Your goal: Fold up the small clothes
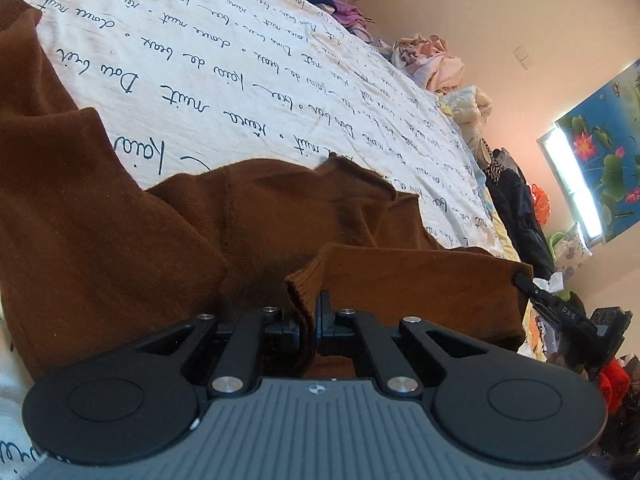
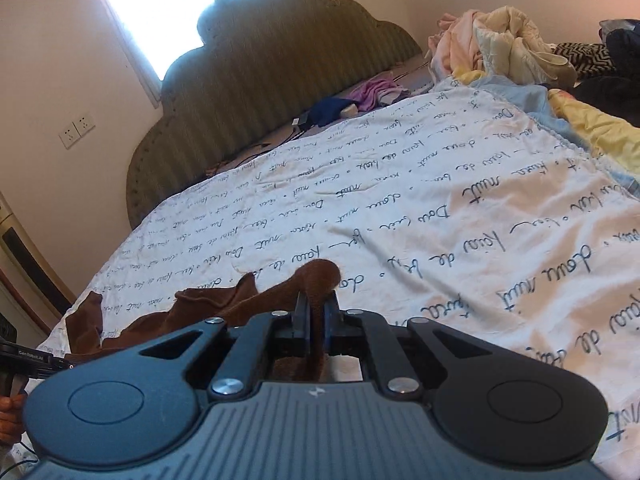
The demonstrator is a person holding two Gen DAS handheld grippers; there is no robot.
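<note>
While both grippers work low over the bed, a brown knit garment [image 1: 100,216] lies spread across the near part of the white script-printed bedcover [image 1: 240,60]. Left gripper [image 1: 308,320]: fingers closed on a ribbed edge of the brown knit garment. Right gripper [image 2: 316,320]: fingers clamped on a fold of the same cloth, which bulges up just beyond them. Far right, a heap of pale clothes [image 2: 500,44]. Far end, a padded headboard [image 2: 272,80].
</note>
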